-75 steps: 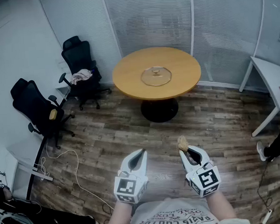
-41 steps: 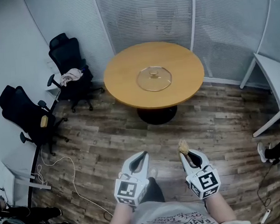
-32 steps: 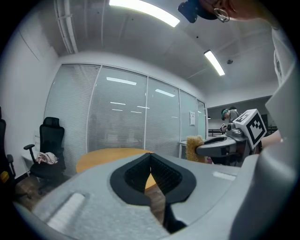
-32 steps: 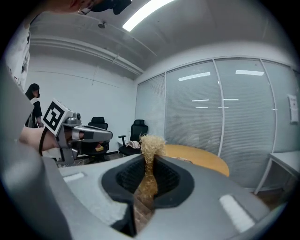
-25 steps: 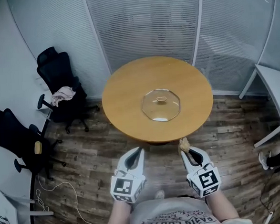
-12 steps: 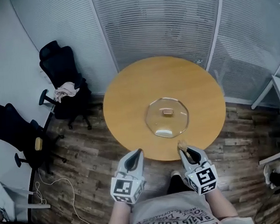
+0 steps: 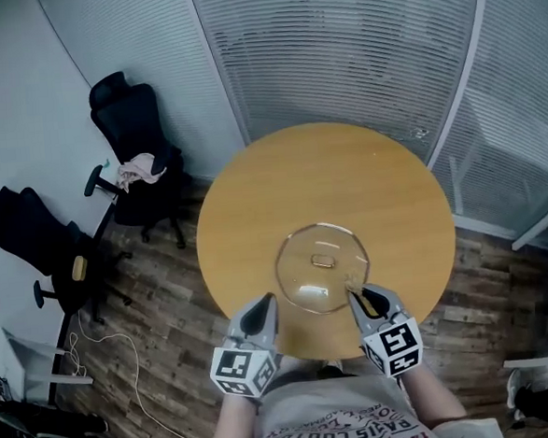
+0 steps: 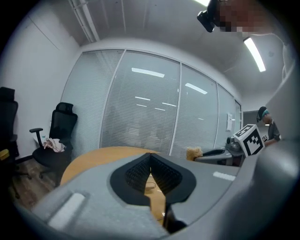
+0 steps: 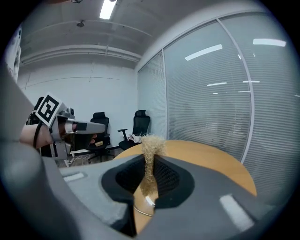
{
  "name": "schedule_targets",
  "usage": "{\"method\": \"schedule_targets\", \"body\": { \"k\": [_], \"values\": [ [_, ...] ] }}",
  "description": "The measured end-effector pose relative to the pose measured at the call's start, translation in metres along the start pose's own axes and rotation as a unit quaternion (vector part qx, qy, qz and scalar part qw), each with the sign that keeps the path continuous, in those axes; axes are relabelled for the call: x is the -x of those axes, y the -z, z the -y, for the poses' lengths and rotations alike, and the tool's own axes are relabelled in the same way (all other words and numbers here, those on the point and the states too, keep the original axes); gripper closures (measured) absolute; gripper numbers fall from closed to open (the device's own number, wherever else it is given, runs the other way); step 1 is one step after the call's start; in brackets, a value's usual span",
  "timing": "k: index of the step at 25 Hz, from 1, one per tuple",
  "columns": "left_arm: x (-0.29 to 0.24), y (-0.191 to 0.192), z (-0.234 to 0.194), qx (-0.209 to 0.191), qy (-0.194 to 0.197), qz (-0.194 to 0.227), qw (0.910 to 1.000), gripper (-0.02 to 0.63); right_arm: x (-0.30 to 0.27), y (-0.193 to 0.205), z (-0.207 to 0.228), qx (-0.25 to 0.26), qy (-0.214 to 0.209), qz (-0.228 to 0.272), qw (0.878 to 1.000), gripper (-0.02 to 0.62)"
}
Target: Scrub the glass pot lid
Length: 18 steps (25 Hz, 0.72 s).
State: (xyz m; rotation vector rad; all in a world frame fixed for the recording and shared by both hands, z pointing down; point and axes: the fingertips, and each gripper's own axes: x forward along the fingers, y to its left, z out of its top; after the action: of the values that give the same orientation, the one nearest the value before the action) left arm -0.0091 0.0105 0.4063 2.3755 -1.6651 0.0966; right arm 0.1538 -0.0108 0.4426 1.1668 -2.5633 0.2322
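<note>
Scrubbing is not yet starting, I judge; the clear round glass pot lid (image 7: 320, 267) is lying flat on the round wooden table (image 7: 244, 197), untouched; the right gripper (image 7: 358, 295) is clamping a tan fibrous scrubber (image 9: 150, 146) at the lid's near rim; the left gripper (image 7: 265, 301) is hovering nearby, jaws pressed together on nothing.

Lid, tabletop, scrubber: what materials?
Lid: clear glass, glossy; the tabletop shows through it and it carries a highlight.
Tabletop: wood or wood-look laminate, smooth satin, even tan colour.
Scrubber: tan fibrous tuft, probably plant fibre; frayed, fuzzy top.
</note>
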Motion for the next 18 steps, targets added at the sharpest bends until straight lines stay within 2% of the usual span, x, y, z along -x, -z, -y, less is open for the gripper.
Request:
{"method": "schedule_targets", "body": {
  "k": [4, 9, 18],
  "values": [
    [-0.032, 0.012, 0.001, -0.001, 0.000, -0.027, 0.9996, 0.598, -0.026, 0.019, 0.033, -0.032, -0.008, -0.034, 0.999, 0.540],
    [-0.069, 0.015, -0.030, -0.007, 0.007, -0.047, 0.9988, 0.598, -0.076, 0.034, 0.051, -0.056, -0.007, -0.081, 0.995, 0.540],
    [-0.143, 0.021, -0.085, -0.030, 0.067, -0.082, 0.9939, 0.598, -0.165, 0.076, 0.079, -0.083, 0.013, -0.211, 0.974, 0.540]
  ]
}}
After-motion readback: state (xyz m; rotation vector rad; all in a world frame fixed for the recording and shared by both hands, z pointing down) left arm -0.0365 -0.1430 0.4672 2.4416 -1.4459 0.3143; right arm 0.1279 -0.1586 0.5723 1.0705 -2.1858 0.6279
